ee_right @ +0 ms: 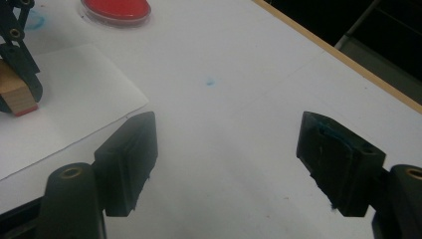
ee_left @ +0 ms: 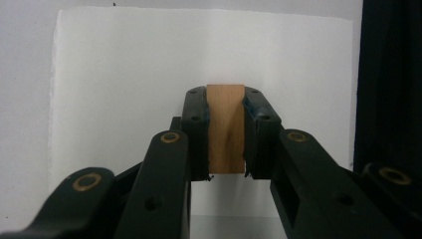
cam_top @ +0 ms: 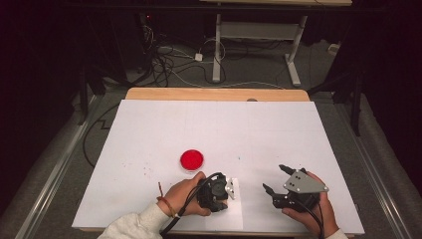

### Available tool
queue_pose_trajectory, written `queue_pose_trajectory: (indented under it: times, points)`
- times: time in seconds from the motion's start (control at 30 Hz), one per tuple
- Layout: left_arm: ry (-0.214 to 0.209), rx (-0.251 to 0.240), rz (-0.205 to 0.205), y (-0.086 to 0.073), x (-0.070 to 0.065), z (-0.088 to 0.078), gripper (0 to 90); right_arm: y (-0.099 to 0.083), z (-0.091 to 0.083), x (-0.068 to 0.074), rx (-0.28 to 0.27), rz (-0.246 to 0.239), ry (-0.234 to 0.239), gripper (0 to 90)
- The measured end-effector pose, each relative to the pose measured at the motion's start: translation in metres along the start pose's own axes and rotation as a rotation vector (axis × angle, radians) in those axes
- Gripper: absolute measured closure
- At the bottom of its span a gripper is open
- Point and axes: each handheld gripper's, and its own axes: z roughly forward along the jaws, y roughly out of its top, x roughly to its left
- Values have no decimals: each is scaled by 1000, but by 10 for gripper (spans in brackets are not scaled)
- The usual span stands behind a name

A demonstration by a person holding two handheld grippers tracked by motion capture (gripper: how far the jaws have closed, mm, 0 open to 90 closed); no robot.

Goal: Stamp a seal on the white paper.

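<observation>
Nearest me in the high view, my left gripper (cam_top: 217,191) points down over a white paper sheet (cam_top: 234,211); a round red dish (cam_top: 191,160) lies just beyond it. Left gripper view: jaws clamp a small wooden block (ee_left: 226,128), long axis along the jaws, paper directly below. Right gripper view: my right gripper (ee_right: 226,164) gapes wide, empty, with block and paper off to its left.
</observation>
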Motion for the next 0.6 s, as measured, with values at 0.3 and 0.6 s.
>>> queue_pose_trajectory:
  times: [0.3, 0.6]
  points:
    - [12, 55, -12, 8, -2, 1, 737, 1, 1, 2, 0, -2, -2, 250]
    - [19, 68, -6, 10, -2, 1, 737, 0, 2, 1, 4, 1, -2, 249]
